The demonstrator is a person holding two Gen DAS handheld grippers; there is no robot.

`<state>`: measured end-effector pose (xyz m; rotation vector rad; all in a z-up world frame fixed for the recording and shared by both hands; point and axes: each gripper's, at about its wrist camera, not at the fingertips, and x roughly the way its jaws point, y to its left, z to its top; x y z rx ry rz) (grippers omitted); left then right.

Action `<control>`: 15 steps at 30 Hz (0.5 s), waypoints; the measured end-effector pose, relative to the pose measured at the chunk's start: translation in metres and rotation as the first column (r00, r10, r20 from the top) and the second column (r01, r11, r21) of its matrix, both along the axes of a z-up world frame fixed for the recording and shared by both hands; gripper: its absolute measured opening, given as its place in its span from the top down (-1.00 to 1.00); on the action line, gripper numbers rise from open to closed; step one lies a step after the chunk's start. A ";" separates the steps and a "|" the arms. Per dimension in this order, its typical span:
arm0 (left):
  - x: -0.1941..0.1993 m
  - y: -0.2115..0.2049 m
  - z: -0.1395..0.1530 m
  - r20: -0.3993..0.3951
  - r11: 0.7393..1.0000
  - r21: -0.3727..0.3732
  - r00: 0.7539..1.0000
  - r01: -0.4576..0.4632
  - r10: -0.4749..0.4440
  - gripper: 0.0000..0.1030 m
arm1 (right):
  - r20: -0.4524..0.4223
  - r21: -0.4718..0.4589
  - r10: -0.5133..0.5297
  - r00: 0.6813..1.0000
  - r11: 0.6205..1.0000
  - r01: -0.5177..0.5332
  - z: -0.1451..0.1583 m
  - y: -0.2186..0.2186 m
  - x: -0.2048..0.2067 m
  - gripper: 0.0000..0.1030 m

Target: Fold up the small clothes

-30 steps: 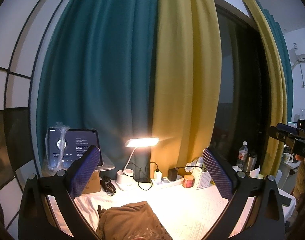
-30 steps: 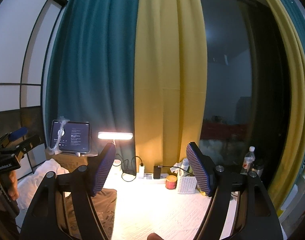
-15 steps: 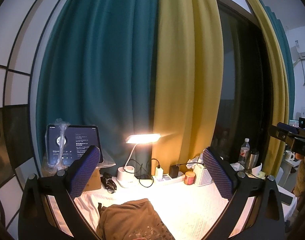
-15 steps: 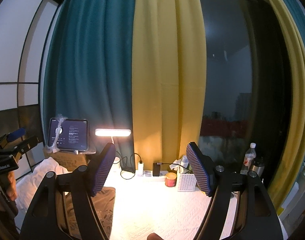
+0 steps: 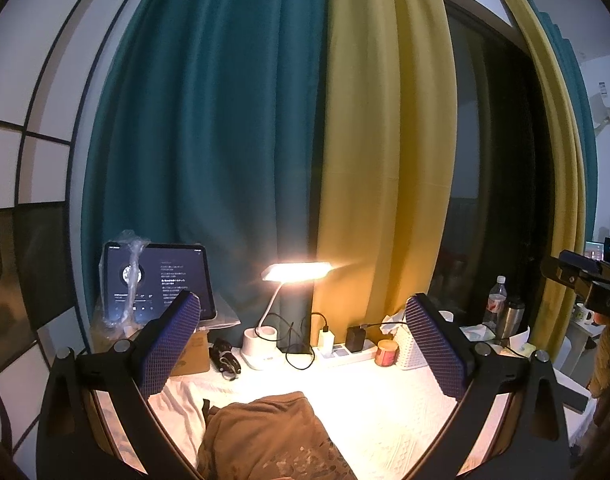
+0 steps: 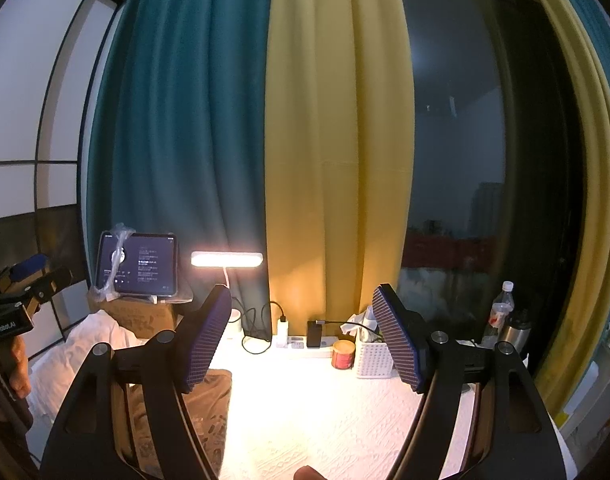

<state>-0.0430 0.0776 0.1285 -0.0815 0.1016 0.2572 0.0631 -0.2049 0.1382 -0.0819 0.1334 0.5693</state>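
Nearest the cameras, the left gripper [image 5: 303, 346] and right gripper [image 6: 303, 336] both hover with fingers spread wide and empty. A crumpled brown garment [image 5: 265, 436] lies unfolded at the desk's [image 6: 325, 420] near left edge, so folding seems not yet begun. Beyond glows a desk lamp [image 5: 297, 272]; only the view has tilted slightly since earlier.

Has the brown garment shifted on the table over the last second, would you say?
No: the brown garment keeps its place below the lamp base.
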 end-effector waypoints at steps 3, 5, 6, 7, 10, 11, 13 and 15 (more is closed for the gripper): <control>-0.001 0.001 -0.001 -0.003 1.000 -0.003 1.000 -0.004 0.004 -0.97 | -0.001 -0.002 0.002 1.000 1.000 -0.002 0.000 -0.001 0.000 -0.48; -0.001 0.001 -0.002 -0.004 1.000 -0.004 1.000 -0.004 0.004 -0.97 | -0.001 -0.001 0.001 1.000 1.000 -0.001 0.000 -0.001 0.000 -0.48; -0.001 0.001 -0.002 -0.006 1.000 -0.004 1.000 -0.004 0.004 -0.97 | -0.001 -0.001 0.001 1.000 1.000 -0.001 0.000 -0.001 0.000 -0.48; -0.002 0.001 -0.002 -0.006 1.000 -0.003 1.000 -0.004 0.004 -0.97 | -0.002 -0.001 0.001 1.000 1.000 -0.001 -0.001 -0.001 0.000 -0.48; -0.002 0.001 -0.002 -0.009 1.000 -0.003 1.000 -0.004 0.004 -0.97 | -0.004 -0.002 0.001 1.000 1.000 -0.001 -0.001 -0.002 -0.001 -0.48; -0.002 0.001 -0.003 -0.010 1.000 -0.003 1.000 -0.003 0.003 -0.97 | -0.004 -0.001 0.001 1.000 1.000 -0.001 -0.001 -0.003 -0.001 -0.48; -0.002 0.001 -0.004 -0.013 1.000 -0.002 1.000 0.000 0.000 -0.97 | -0.004 -0.002 0.002 1.000 1.000 -0.002 -0.001 -0.002 -0.001 -0.48; -0.003 0.001 -0.004 -0.016 1.000 -0.001 1.000 0.001 -0.001 -0.97 | -0.004 -0.002 0.002 1.000 1.000 -0.002 -0.001 -0.002 -0.001 -0.48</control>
